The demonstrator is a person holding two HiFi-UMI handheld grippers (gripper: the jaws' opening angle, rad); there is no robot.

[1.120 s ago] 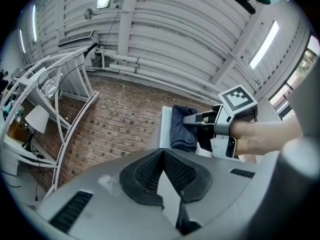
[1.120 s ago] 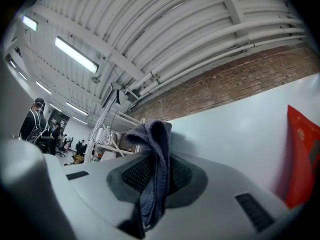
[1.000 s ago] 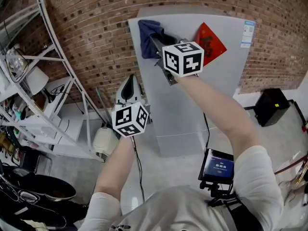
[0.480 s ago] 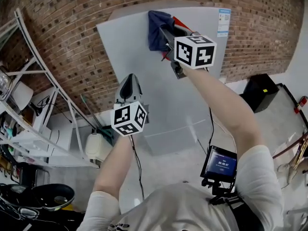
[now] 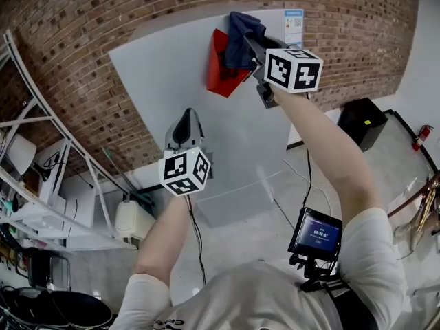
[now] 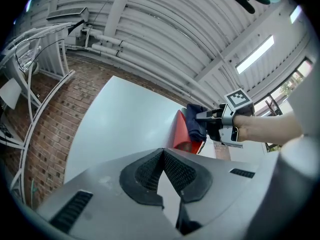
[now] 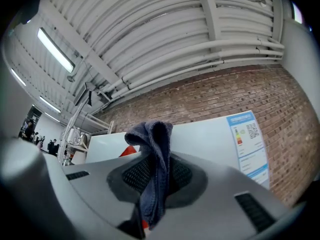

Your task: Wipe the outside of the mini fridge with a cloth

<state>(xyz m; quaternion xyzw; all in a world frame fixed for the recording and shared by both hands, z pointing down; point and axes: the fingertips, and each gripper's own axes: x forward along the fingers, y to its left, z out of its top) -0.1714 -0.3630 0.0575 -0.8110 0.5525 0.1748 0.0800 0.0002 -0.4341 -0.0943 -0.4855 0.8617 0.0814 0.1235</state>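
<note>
The right hand-held gripper [image 7: 156,179] clamps a dark blue cloth [image 7: 154,149] near the top of the fridge [image 5: 165,67], hiding part of a red sticker [image 5: 220,78]. Whether the cloth presses the fridge is unclear. The left hand-held gripper [image 6: 162,156], closed on nothing, hangs lower. 1 label [image 5: 294,20] is unreadable.

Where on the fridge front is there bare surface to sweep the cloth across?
Bare: the fridge front left of the red decoration, and below it toward the left gripper. Crowded: top right, where cloth, decoration and energy label bunch.
</note>
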